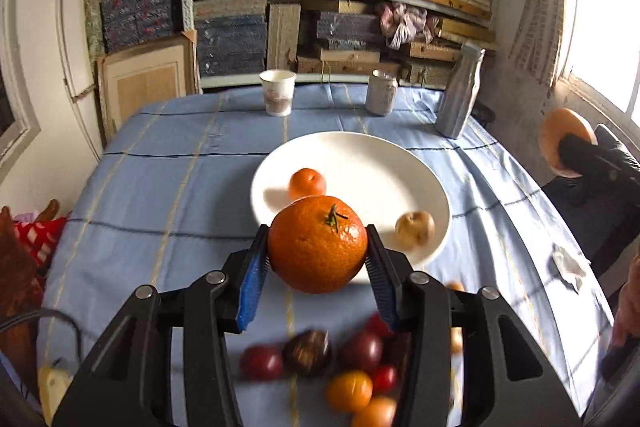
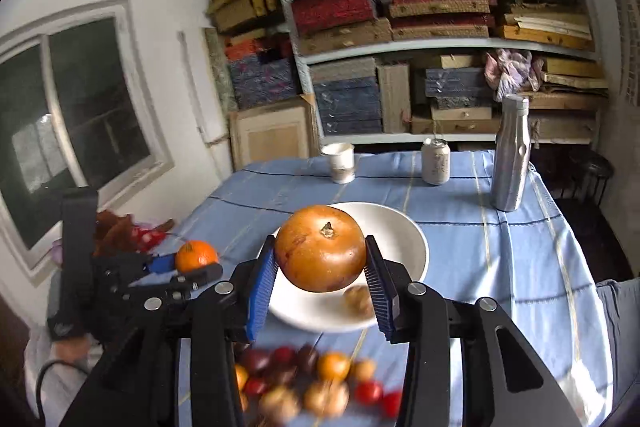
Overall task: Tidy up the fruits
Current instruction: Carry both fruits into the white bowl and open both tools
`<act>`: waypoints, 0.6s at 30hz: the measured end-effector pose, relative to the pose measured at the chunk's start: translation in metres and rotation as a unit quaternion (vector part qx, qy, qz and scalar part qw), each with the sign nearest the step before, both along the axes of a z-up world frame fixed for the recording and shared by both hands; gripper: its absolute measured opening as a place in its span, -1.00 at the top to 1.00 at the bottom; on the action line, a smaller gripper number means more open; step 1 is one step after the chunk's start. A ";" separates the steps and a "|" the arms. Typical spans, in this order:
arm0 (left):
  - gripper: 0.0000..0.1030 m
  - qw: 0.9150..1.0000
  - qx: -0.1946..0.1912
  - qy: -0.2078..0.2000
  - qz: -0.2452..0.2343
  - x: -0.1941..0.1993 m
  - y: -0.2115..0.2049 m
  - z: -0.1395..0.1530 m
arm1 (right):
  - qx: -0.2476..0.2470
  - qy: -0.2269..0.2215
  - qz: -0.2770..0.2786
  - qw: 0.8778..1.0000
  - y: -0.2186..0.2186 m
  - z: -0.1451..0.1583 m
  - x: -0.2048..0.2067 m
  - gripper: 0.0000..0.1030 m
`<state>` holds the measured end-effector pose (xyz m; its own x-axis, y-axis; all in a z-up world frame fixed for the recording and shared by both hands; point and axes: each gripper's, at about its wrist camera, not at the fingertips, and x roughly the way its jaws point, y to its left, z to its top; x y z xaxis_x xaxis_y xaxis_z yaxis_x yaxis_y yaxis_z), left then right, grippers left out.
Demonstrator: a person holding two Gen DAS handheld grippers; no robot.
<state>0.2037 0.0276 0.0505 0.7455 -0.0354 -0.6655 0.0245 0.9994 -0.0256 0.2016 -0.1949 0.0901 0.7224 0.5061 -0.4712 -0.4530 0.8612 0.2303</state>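
Note:
My left gripper [image 1: 317,255] is shut on a large orange [image 1: 317,244] and holds it above the near rim of a white plate [image 1: 360,155]. The plate holds a small tangerine [image 1: 307,183] and a small brown fruit [image 1: 415,228]. My right gripper [image 2: 320,269] is shut on a round brown-orange fruit [image 2: 320,247] above the same plate [image 2: 404,235]. The left gripper with its orange [image 2: 196,255] shows at the left of the right wrist view. A pile of small red, orange and dark fruits [image 1: 340,367] lies on the blue cloth under both grippers.
A paper cup [image 1: 277,91], a can [image 1: 381,91] and a metal bottle [image 1: 459,91] stand along the table's far edge. Shelves of stacked boxes fill the wall behind. A crumpled paper scrap [image 1: 568,263] lies at the right. A red cloth [image 1: 36,239] lies off the left edge.

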 end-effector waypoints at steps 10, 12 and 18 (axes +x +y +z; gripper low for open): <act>0.11 0.997 -0.008 0.081 0.005 0.085 -0.006 -0.078 | -0.026 0.140 -0.033 0.989 0.031 -0.109 0.125 0.16; 0.11 0.996 -0.016 0.088 0.004 0.091 -0.002 -0.083 | -0.030 0.154 -0.032 0.987 0.034 -0.121 0.133 0.13; -0.30 0.997 -0.016 0.082 0.005 0.092 0.002 -0.082 | -0.028 0.156 -0.029 0.987 0.035 -0.126 0.129 0.09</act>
<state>0.2953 0.0293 -0.0314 0.6274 -0.0512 -0.7770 0.0079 0.9982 -0.0595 0.3307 -0.1599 -0.0362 0.5653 0.4351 -0.7008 -0.3167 0.8989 0.3027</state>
